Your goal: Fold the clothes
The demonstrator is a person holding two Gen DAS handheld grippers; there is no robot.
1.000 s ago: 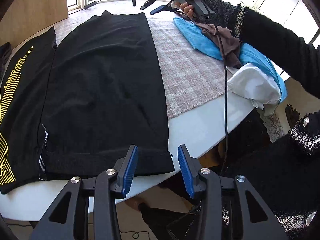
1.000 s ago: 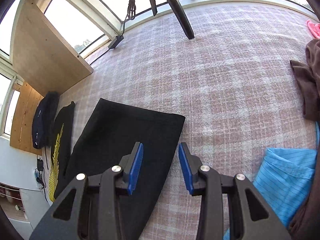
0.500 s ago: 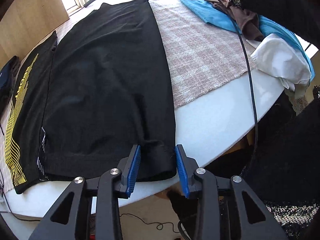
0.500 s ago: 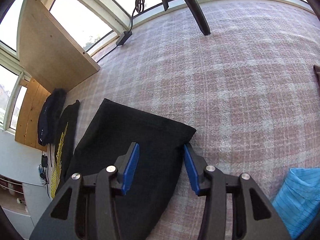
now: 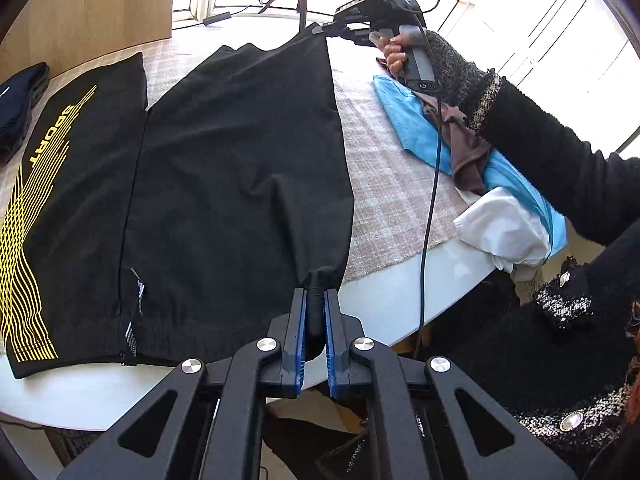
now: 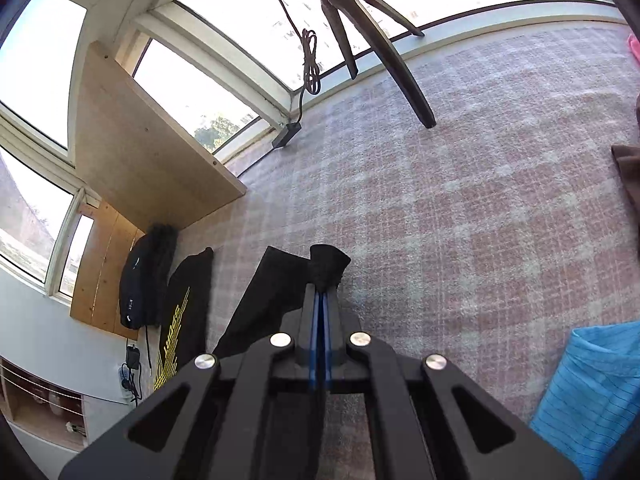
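A black garment (image 5: 240,168) lies spread lengthwise on the table, partly over a plaid pink cloth (image 5: 384,184). My left gripper (image 5: 315,300) is shut on its near right corner, which bunches up between the blue pads. At the far end, my right gripper (image 5: 320,30), held by a person's hand (image 5: 394,54), pinches the far right corner. In the right wrist view that gripper (image 6: 321,294) is shut on a puckered black corner (image 6: 329,264), lifted a little off the plaid cloth (image 6: 460,208).
A folded black shirt with yellow SPORT print (image 5: 52,200) lies left of the garment, a dark bag (image 5: 18,100) beyond it. Blue, brown and white clothes (image 5: 480,184) pile at the right table edge. A tripod (image 6: 376,48) stands at the far side. A cable (image 5: 430,200) hangs from the right gripper.
Both grippers have gone from open to shut, each on a right-hand corner of the black garment. The corners now bunch and lift slightly.
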